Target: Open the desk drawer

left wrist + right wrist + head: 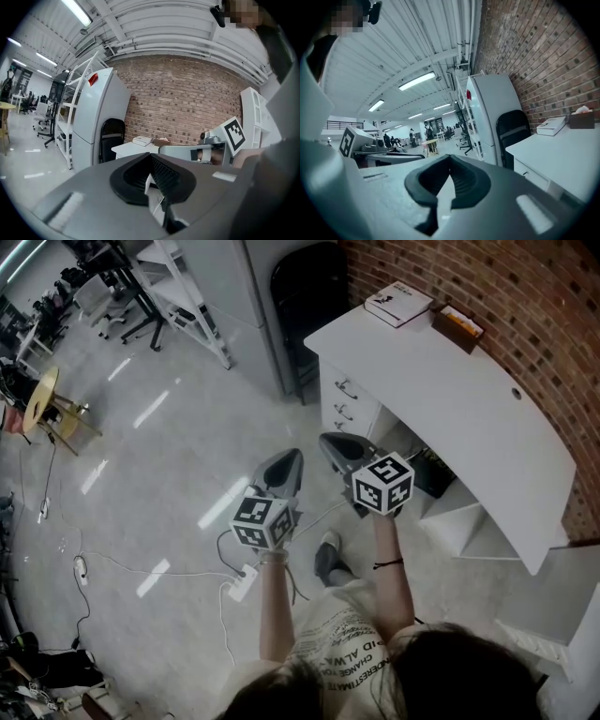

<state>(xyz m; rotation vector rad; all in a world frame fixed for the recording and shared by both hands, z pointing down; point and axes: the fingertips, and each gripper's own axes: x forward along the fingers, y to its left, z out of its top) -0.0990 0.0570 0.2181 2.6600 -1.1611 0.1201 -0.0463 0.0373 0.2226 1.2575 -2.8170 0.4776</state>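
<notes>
The white curved desk point(450, 390) stands against the brick wall at the upper right of the head view. Its stack of drawers point(349, 401) faces the floor side, all pushed in, with small metal handles. My left gripper point(292, 458) and right gripper point(329, 441) hang side by side above the floor, short of the drawers, touching nothing. Both are shut with nothing between the jaws. In the right gripper view the drawer fronts point(540, 181) show at the right, beyond the shut gripper point(450, 157). The left gripper view shows its shut gripper point(150, 155) and the desk point(132, 149) farther off.
A book point(398, 303) and a brown box point(457, 324) lie on the desk's far end. A black chair point(307, 289) and a grey cabinet point(234, 296) stand left of the desk. A power strip point(242, 583) with cables lies on the floor by my feet.
</notes>
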